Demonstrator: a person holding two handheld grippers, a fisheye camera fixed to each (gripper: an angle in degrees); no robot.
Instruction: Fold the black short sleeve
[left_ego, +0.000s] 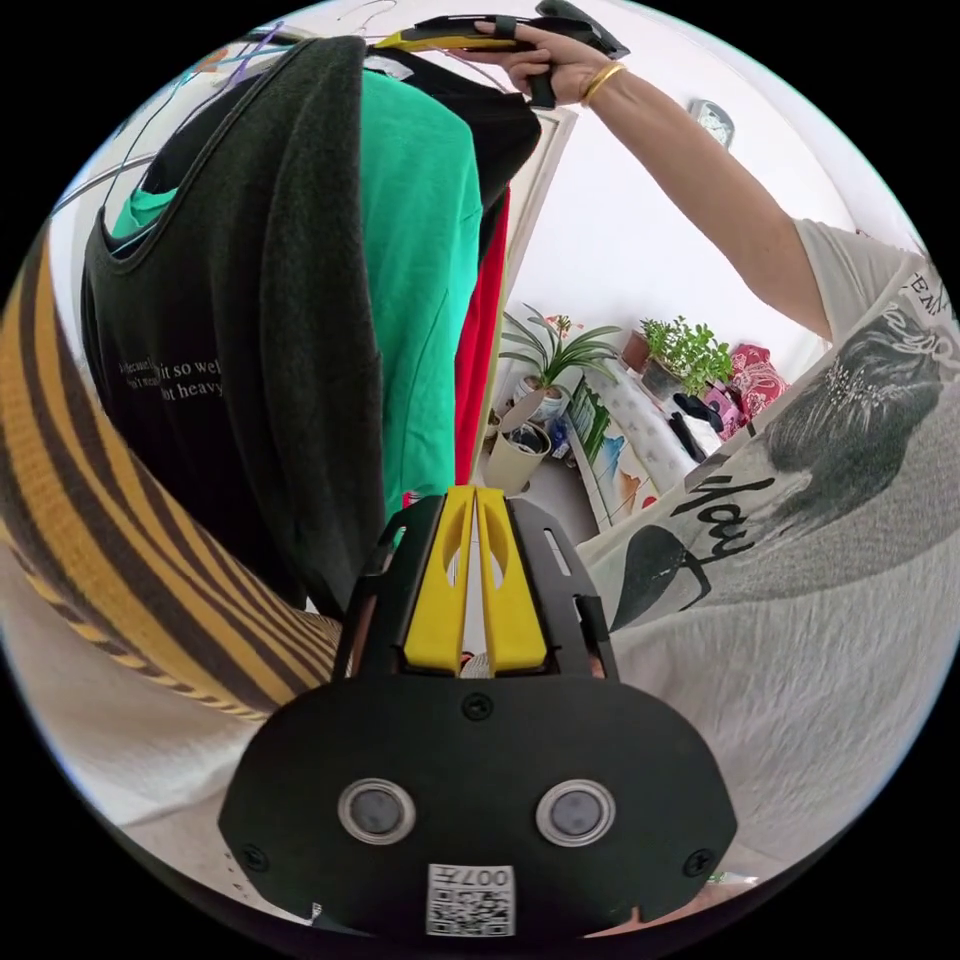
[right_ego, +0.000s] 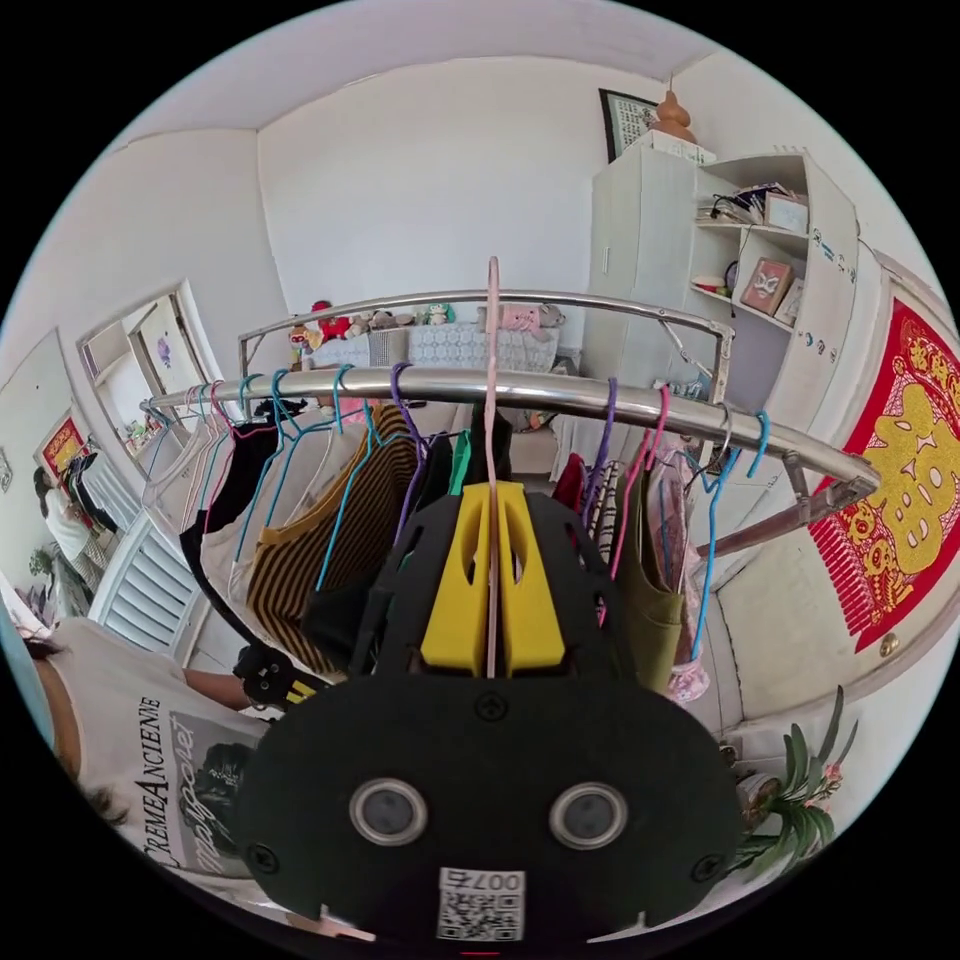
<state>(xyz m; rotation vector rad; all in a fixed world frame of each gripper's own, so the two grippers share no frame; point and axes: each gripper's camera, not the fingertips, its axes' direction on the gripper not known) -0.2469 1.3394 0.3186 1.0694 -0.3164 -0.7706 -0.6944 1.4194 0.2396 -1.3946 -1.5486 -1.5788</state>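
2 yellow-jawed grippers are up at a clothes rail (right_ego: 560, 392). In the right gripper view, the right gripper (right_ego: 491, 520) has its jaws closed on the thin pink hanger (right_ego: 492, 330), whose wire runs straight up between them to hook over the steel rail. Coloured hangers crowd the rail on both sides, carrying a yellow-and-black striped top (right_ego: 300, 560), an olive garment (right_ego: 650, 600) and others. A white cupboard (right_ego: 720, 270) with open shelves stands behind the rail, and a red wall hanging (right_ego: 900, 500) is off to one side.

In the left gripper view, the left gripper (left_ego: 475, 500) has its jaws pressed together with nothing between them, held just in front of the hanging clothes. The black short sleeve (left_ego: 250, 330), with pale lettering on its chest, hangs directly ahead beside a green shirt (left_ego: 420, 280) and a red one (left_ego: 480, 340). The person's hand (left_ego: 545, 65) reaches up over these garments holding the other gripper. Potted plants (left_ego: 600, 360) stand along the far wall.
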